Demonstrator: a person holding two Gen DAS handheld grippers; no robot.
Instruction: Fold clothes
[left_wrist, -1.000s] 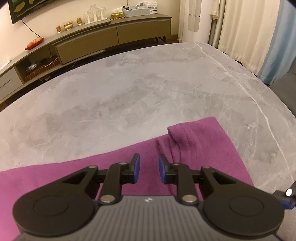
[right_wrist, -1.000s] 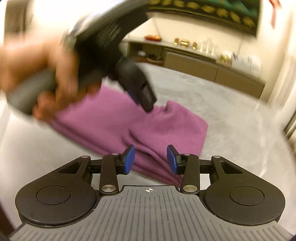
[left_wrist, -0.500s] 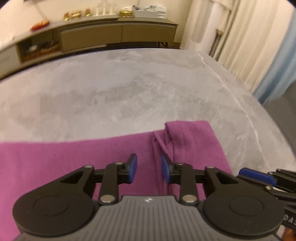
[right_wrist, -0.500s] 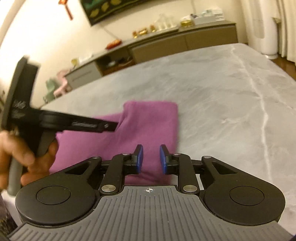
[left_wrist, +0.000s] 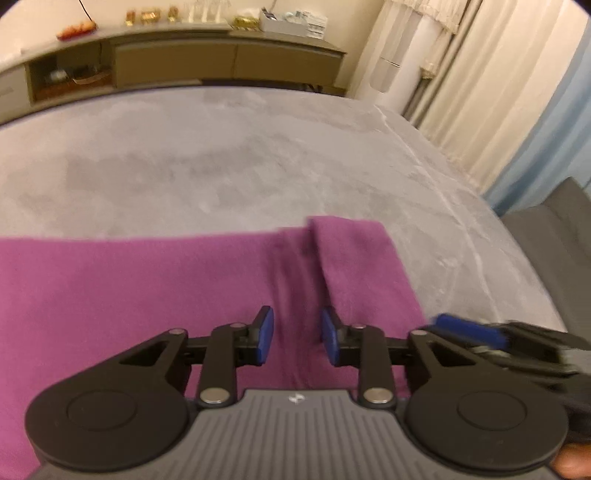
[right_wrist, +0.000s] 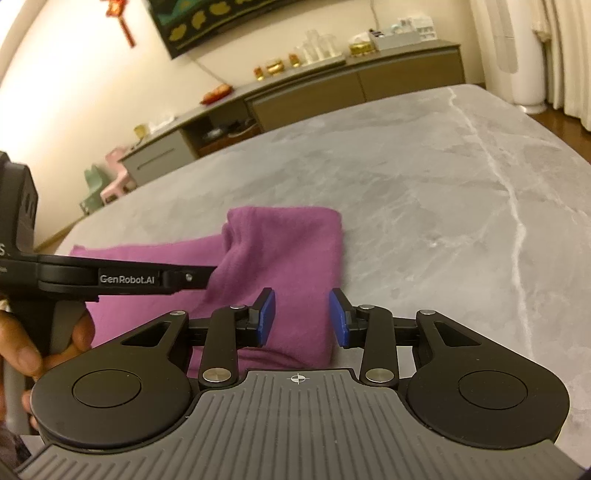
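Note:
A purple garment (left_wrist: 129, 288) lies flat on the grey marble table (left_wrist: 221, 162), with a folded-over flap (left_wrist: 354, 254) at its right end. My left gripper (left_wrist: 297, 339) hovers open just over the cloth near the flap's crease, nothing between its blue pads. In the right wrist view the same garment (right_wrist: 295, 251) ends in a thick folded edge. My right gripper (right_wrist: 303, 317) stands open above that right edge, empty. The left gripper (right_wrist: 192, 277) reaches in from the left side of that view, held by a hand (right_wrist: 22, 343).
A long low sideboard (right_wrist: 332, 88) with jars and boxes lines the far wall. Curtains (left_wrist: 480, 85) and a white appliance (right_wrist: 517, 55) stand at the right. Bare marble (right_wrist: 443, 184) stretches beyond and right of the garment. The right gripper's blue tip (left_wrist: 469, 328) shows beside my left gripper.
Both grippers have come closer over the garment's right end. My right gripper's fingers have spread wider than half a second ago. The cloth lies as it did.

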